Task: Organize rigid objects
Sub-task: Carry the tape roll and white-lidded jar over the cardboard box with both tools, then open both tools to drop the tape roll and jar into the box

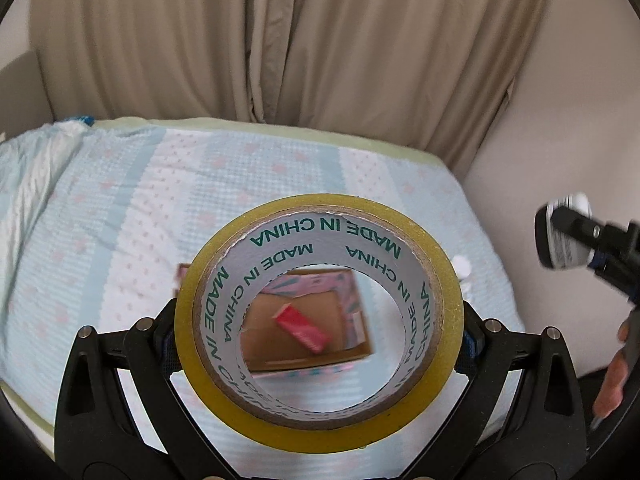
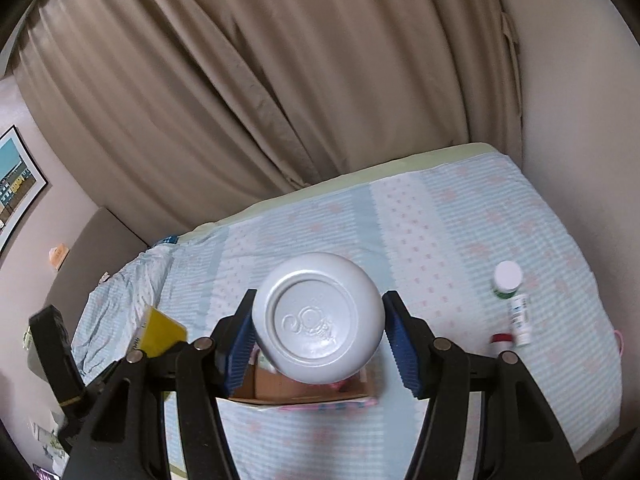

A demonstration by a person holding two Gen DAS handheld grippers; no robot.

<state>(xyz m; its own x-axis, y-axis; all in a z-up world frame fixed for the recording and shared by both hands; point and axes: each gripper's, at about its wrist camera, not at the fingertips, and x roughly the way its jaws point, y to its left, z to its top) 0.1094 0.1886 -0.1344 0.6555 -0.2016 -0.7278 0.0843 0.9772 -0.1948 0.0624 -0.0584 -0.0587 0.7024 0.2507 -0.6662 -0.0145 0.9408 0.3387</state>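
Observation:
My left gripper [image 1: 320, 320] is shut on a yellow tape roll [image 1: 320, 432], held above the bed. Through the roll's hole I see an open cardboard box [image 1: 352, 344] with a red packet [image 1: 303, 327] inside. My right gripper [image 2: 318, 336] is shut on a white plastic bottle [image 2: 318, 320], bottom toward the camera, above the same box [image 2: 280, 394]. The right gripper with the bottle also shows at the right of the left wrist view [image 1: 568, 236]. The tape roll shows in the right wrist view [image 2: 160, 332].
The bed [image 1: 120, 208] has a light blue patterned sheet. A small white-capped bottle [image 2: 507, 280], a white tube [image 2: 520, 320] and a red cap [image 2: 502, 339] lie on the sheet at the right. Beige curtains [image 1: 280, 40] hang behind the bed.

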